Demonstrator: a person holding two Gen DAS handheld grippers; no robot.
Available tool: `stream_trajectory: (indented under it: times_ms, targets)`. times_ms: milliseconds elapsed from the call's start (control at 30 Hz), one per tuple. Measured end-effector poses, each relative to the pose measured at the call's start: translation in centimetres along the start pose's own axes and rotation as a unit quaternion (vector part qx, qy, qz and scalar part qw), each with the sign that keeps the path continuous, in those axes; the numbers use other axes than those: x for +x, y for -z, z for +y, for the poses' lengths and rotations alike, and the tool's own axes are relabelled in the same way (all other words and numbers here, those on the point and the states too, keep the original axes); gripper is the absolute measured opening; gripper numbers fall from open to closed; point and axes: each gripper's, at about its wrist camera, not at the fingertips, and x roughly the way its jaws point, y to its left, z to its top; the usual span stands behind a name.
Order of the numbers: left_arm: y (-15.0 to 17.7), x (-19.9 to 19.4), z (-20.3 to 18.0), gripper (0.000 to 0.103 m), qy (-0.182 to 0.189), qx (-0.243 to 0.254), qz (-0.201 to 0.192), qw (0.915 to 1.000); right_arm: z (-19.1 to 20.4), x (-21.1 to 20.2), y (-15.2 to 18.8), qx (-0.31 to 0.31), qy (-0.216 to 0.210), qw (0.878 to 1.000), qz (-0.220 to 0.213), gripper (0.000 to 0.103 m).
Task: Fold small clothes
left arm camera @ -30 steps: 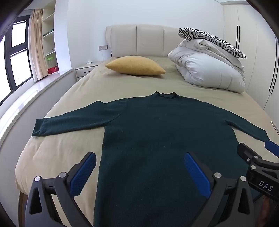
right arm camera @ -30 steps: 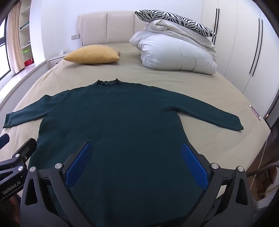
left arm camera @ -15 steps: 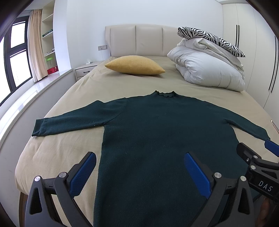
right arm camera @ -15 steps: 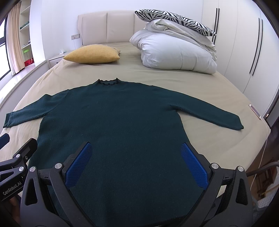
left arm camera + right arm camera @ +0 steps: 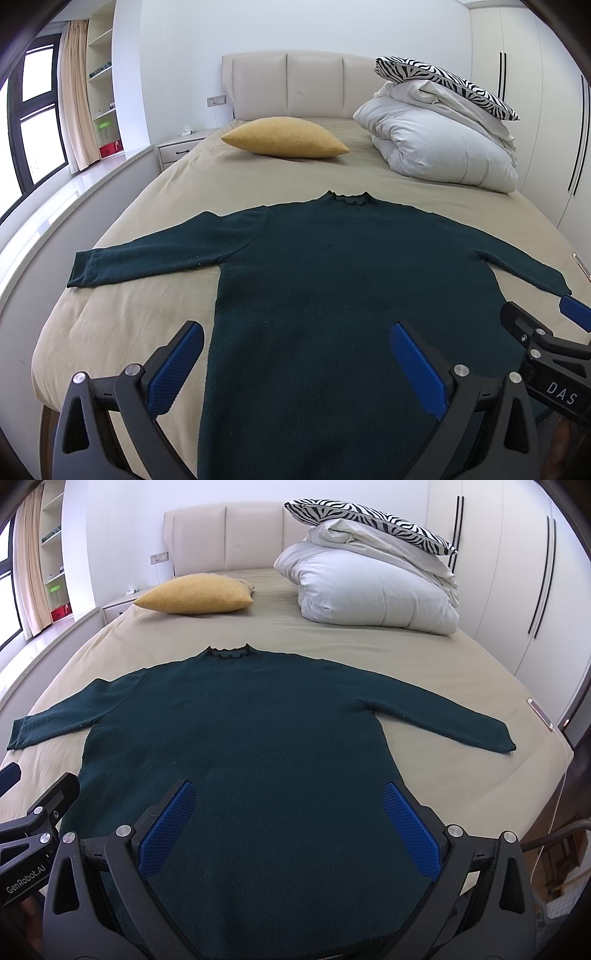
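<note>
Left claw (image 5: 295,363): fingers spread wide, holding nothing, poised above the lower left part of the sweater (image 5: 347,295). Right claw (image 5: 288,827): likewise spread wide and empty, above the lower middle of the same garment. Blue pads (image 5: 168,830) face inward on each finger. Each claw appears at the edge of the other's view.

Sweater: dark green, long-sleeved, lying flat and face-up on the bed (image 5: 155,206), neck toward the headboard (image 5: 295,88), hem at the near edge. Both sleeves extend outward and slightly down; the left cuff (image 5: 79,269) lies near the bed's left side, the right cuff (image 5: 506,744) short of the right side.

Far end of bed: yellow cushion (image 5: 284,137) on the left, folded white duvet (image 5: 439,147) on the right with a zebra-print pillow (image 5: 443,83) on top. All stand well apart from the sweater.
</note>
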Motion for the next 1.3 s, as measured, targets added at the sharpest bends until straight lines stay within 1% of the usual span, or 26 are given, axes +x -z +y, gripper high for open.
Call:
stream_trajectory:
  times_ms: [300, 600, 1300]
  targets:
    - [0.0, 0.0, 0.0, 0.103, 0.000, 0.000, 0.000, 1.0000, 0.0, 0.0, 0.0, 0.000, 0.000, 1.000, 0.001, 0.103]
    - [0.9, 0.0, -0.4, 0.103, 0.001, 0.002, 0.002, 1.0000, 0.4, 0.5, 1.5, 0.000, 0.000, 1.000, 0.003, 0.103]
    - [0.8, 0.1, -0.4, 0.103, 0.001, 0.001, 0.003, 1.0000, 0.3, 0.6, 1.5, 0.000, 0.000, 1.000, 0.005, 0.103]
